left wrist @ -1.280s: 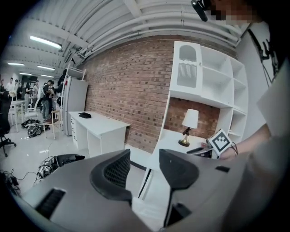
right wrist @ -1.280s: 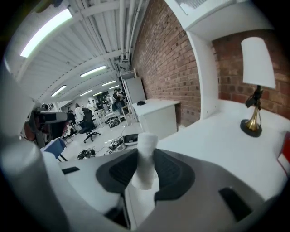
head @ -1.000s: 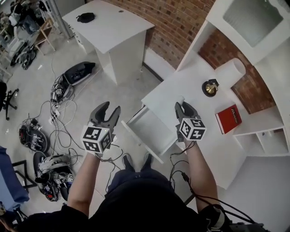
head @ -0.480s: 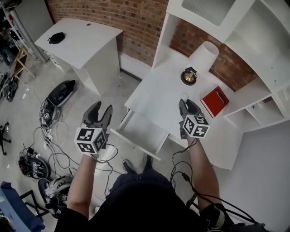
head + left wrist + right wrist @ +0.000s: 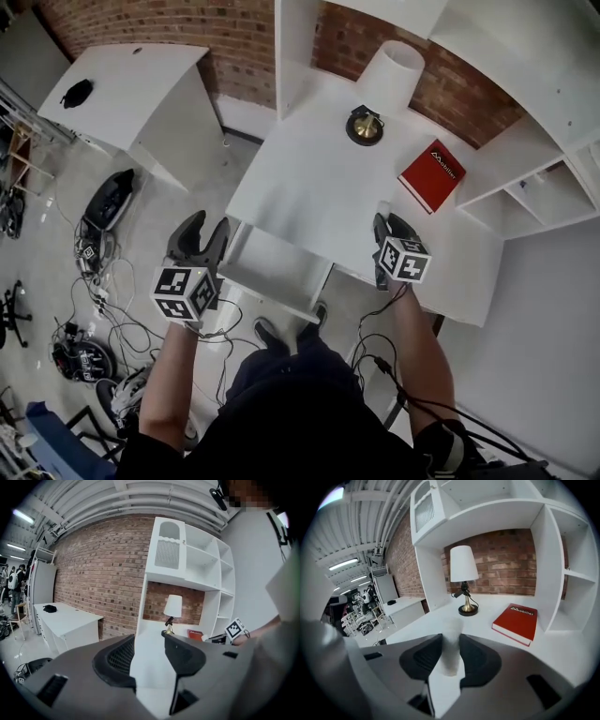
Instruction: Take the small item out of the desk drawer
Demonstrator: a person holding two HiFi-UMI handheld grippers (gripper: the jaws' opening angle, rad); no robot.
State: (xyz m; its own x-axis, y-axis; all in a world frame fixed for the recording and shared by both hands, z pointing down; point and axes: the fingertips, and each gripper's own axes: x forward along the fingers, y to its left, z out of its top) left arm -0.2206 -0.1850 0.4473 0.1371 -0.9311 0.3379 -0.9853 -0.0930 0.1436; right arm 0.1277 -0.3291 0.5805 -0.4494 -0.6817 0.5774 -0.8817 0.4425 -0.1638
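My right gripper is shut on a small white cylinder, held above the front part of the white desk. In the right gripper view the cylinder stands upright between the two dark pads. The desk drawer is pulled open under the desk's front edge, and its white inside looks bare. My left gripper hovers just left of the drawer, open, with nothing between its fingers.
A lamp with a brass base and a red book sit on the desk behind my right gripper. White shelving rises at the right. A second white desk stands at the left. Cables and gear litter the floor.
The head view has swung toward the desk, so lamp and book now sit more central. Both grippers keep their places beside the drawer, and the right still holds the white cylinder.
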